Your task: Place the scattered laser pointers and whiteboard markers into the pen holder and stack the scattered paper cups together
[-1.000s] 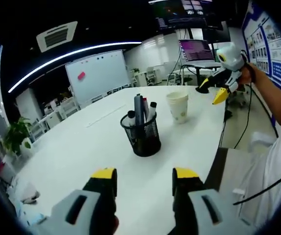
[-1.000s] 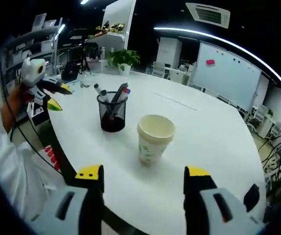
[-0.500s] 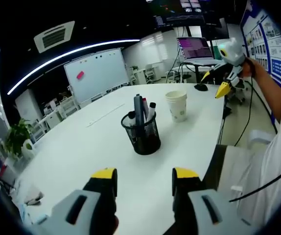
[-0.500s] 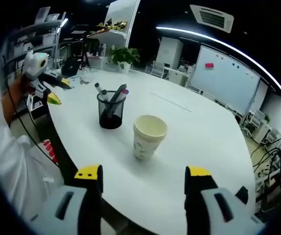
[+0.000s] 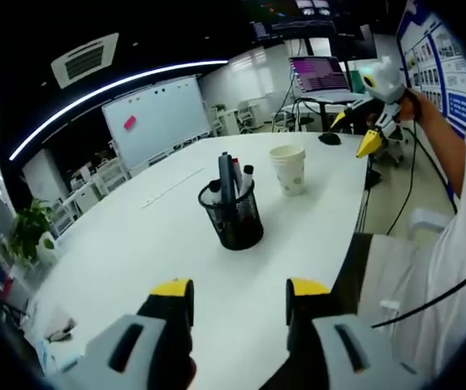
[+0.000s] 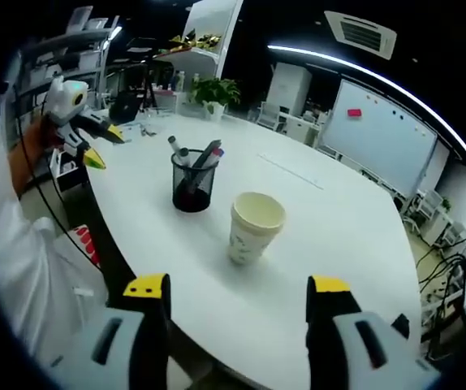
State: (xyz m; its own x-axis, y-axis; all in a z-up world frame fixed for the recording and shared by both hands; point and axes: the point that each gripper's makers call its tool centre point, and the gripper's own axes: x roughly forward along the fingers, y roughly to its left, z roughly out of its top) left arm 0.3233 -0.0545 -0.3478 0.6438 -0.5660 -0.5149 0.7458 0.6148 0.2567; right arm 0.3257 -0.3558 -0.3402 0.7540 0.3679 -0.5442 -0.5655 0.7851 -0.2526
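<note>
Paper cups look light and crushable, grip gently mid-wall; left gripper and right gripper jaws spread, empty.

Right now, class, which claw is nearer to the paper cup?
Right. The right claw sits just in front of the paper cup; the left claw faces the pen holder, with the cup farther behind.

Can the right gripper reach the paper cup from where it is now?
Probably yes: the right gripper is open and empty, the paper cup stands straight ahead on bare table, and the pen holder is off to the side.
</note>
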